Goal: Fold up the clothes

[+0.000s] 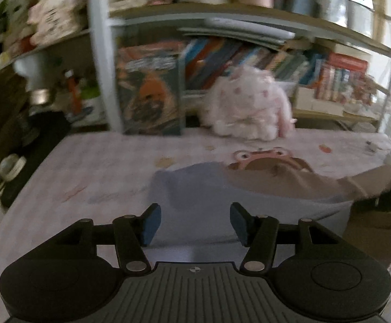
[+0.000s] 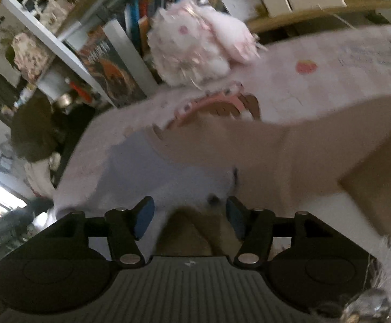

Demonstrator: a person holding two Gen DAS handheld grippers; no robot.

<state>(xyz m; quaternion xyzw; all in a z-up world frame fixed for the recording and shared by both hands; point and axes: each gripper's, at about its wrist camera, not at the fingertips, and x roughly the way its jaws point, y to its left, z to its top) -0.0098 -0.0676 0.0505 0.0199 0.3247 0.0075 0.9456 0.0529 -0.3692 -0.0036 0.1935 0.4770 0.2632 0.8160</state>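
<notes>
While both frames smear: pale-blue garment [image 1: 195, 188] spread below plush toy [image 1: 249, 105], tan garment [image 2: 262, 145] overlapping; left gripper [image 1: 194, 222], right gripper [image 2: 186, 216] agape, empty; risk, seemingly: pinching both layers together.

Both wrist cams low over bed [image 1: 87, 167], facing bookshelf [image 1: 249, 13]; right tilted.

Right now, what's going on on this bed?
A person is folding clothes with two handheld tongs. A light blue garment lies spread on the pink sheet, with a tan garment draped over its far side. The left tongs and right tongs both hover open above the fabric, gripping nothing. A pink plush toy sits behind.
</notes>
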